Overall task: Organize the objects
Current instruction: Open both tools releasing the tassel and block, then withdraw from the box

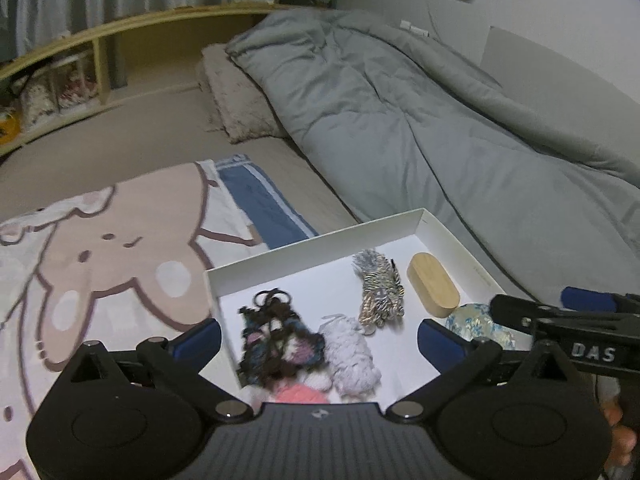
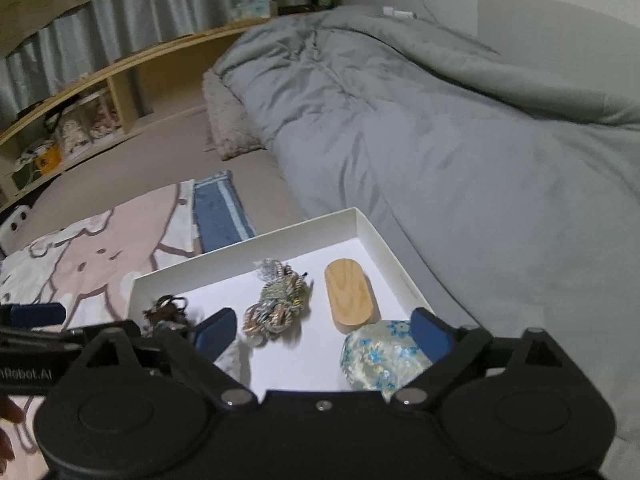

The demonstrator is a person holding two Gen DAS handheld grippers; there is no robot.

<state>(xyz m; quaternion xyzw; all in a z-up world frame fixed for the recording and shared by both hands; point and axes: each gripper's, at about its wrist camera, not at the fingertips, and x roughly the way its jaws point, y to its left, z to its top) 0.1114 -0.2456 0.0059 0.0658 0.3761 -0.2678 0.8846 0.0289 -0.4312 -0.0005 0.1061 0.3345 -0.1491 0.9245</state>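
1. Both tools hang above the white box [image 1: 316,240] that sits on the bed at the lower middle of either view. The left hand-held gripper [image 1: 318,334] stands wide with nothing between its blue pads; the right hand-held gripper [image 2: 324,330] is equally wide and empty.
2. My guess is that the step in hand is a release and pull-away. To do it well, I would lift straight clear of the box walls so no pad snags a loop or drags the light cardboard across the bedding.
3. Inside the box, toward the left of the left view, lies a dark tangled hair tie [image 1: 276,340], with a pale fluffy scrunchie [image 1: 352,356] touching its right side.
4. A pink fuzzy item [image 1: 298,394] peeks out at the bottom edge, mostly hidden by the tool body.
5. A striped metallic scrunchie [image 1: 378,288] lies in the middle, and a wooden oval block [image 1: 434,286] just beside it near the right wall.
6. A blue floral pouch [image 2: 380,356] rests at the near right corner, next to the right tool's pad.
7. The grey duvet [image 1: 420,120] fills the upper right; a cartoon-print blanket [image 1: 100,264] covers the lower left.
8. All the small things appear gathered in, so tidying looks close to finished.
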